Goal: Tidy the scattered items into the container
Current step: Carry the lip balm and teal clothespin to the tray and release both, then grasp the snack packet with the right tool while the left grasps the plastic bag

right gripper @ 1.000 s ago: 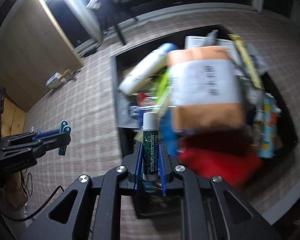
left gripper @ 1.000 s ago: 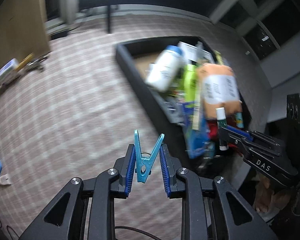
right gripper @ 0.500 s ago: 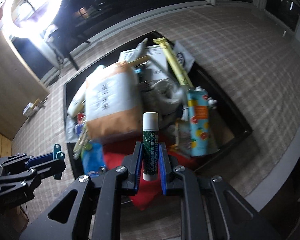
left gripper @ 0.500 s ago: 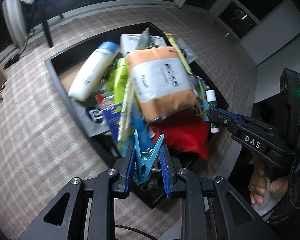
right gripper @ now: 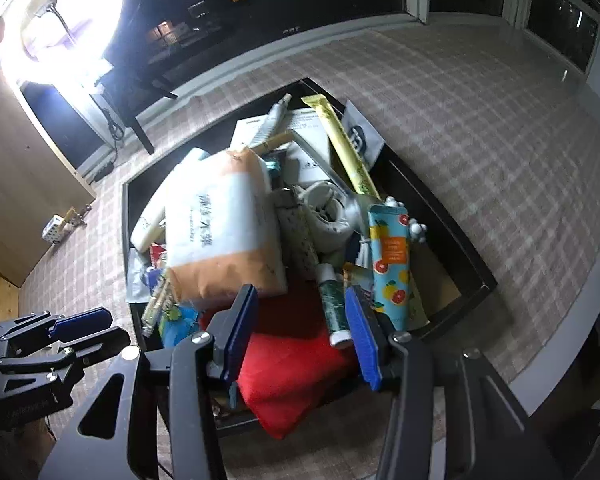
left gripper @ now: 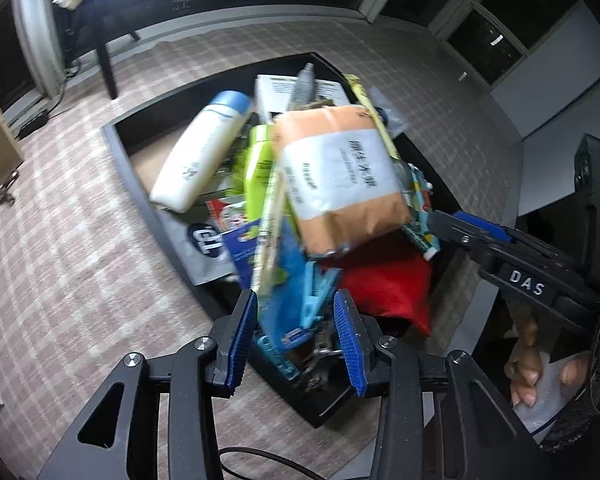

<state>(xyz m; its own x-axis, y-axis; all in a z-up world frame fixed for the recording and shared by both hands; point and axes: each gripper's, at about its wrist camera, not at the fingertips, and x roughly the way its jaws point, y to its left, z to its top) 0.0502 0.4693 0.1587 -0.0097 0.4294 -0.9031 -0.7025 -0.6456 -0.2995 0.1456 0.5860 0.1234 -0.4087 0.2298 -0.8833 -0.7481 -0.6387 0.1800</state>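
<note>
1. You are holding the left gripper (left gripper: 296,338) low over the near corner of the black container (left gripper: 116,136), jaws spread wide, gripping nothing.
2. The blue clothespin (left gripper: 314,300) is lying between those jaws on the pile, beside the red cloth (left gripper: 384,288).
3. You are keeping the right gripper (right gripper: 300,330) over the same near edge, jaws wide apart.
4. The green lip balm tube (right gripper: 332,304) is resting on the heap just inside the right finger (right gripper: 362,338); contact unclear.
5. The orange packet (right gripper: 224,232) is sitting on top of the clutter.
</note>
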